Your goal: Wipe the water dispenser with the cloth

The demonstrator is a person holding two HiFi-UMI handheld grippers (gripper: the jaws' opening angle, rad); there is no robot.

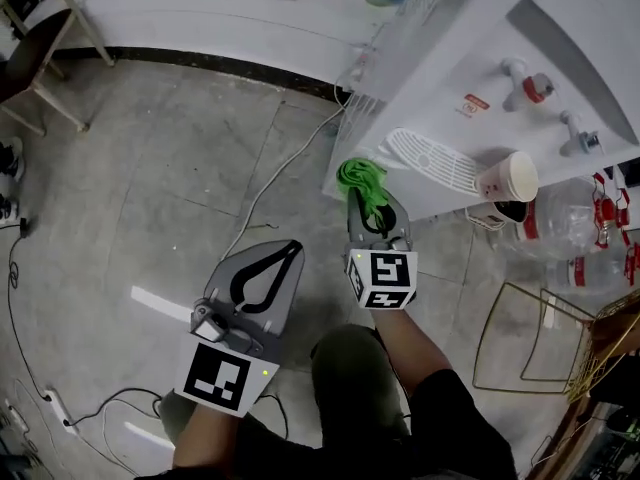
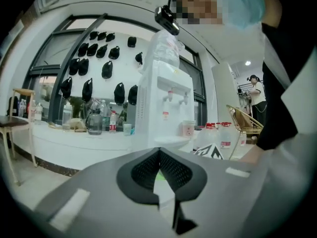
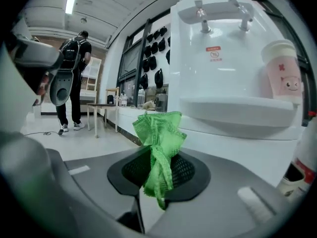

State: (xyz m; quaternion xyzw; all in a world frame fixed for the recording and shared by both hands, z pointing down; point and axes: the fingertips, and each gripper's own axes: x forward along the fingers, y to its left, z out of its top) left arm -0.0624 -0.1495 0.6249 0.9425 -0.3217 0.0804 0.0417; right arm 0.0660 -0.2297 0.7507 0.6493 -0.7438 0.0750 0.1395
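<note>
Cloth, head view: the green cloth (image 1: 362,182) is sticking out in a bunch past the tips of the right gripper (image 1: 369,208); it is hanging close to the water dispenser (image 1: 470,63), by the lower left corner of its front, just below the drip tray (image 1: 430,158), and whether it is touching cannot be told here
Right gripper, head view: it is pointing forward, so the water dispenser's white front is lying ahead and to the right of its tips
Left gripper, head view: the left gripper (image 1: 284,256) is hanging lower and further left over the floor (image 1: 150,168), well apart from the water dispenser; the right gripper is sitting clearly nearer to it
Jaws, left gripper view: the pads are pressing together at the tips with nothing between them; the water dispenser (image 2: 166,108) is standing upright well away, almost dead ahead
Jaws, right gripper view: they are clenching the cloth (image 3: 159,143) at its middle, with a crumpled head bunching above the pads and a thin tail dangling below
Water dispenser, right gripper view: its front is filling the right half of the picture, with the drip tray jutting out about level with the cloth's top, the paper cup (image 3: 283,68) standing at the tray's far right end and the taps (image 3: 223,16) sitting higher up
Coming move, judged: the wipe is probably calling for the right gripper to be swinging right and forward until the cloth's head is pressing on the white front
</note>
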